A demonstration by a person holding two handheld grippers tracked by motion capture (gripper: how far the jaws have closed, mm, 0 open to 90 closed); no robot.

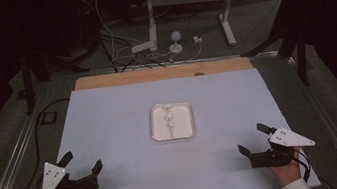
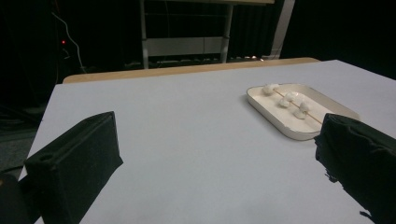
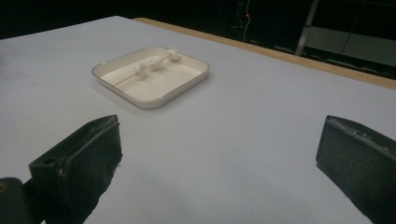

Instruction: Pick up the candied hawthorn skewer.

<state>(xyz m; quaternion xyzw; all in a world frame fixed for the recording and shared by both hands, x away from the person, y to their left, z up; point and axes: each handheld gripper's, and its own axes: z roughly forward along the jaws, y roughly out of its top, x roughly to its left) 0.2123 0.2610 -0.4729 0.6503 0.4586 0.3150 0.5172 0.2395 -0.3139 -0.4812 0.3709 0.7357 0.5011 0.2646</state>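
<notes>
Shallow white rectangular tray [image 1: 188,124] sits centre of frame in high view, on the pale lavender-grey tabletop [image 1: 109,118]. Thin wooden skewer w/ three small white lumps [image 1: 169,116] lies inside, along the tray's length, lumps toward the far end.

L gripper [image 1: 81,163] lower left, R gripper [image 1: 251,139] lower right, both near the table's front edge, well apart from the tray. Both have jaws spread wide, nothing between them. Each gripper view shows two black jaws low in frame w/ bare tabletop between; tray upper right in L gripper view, upper left in R.
</notes>
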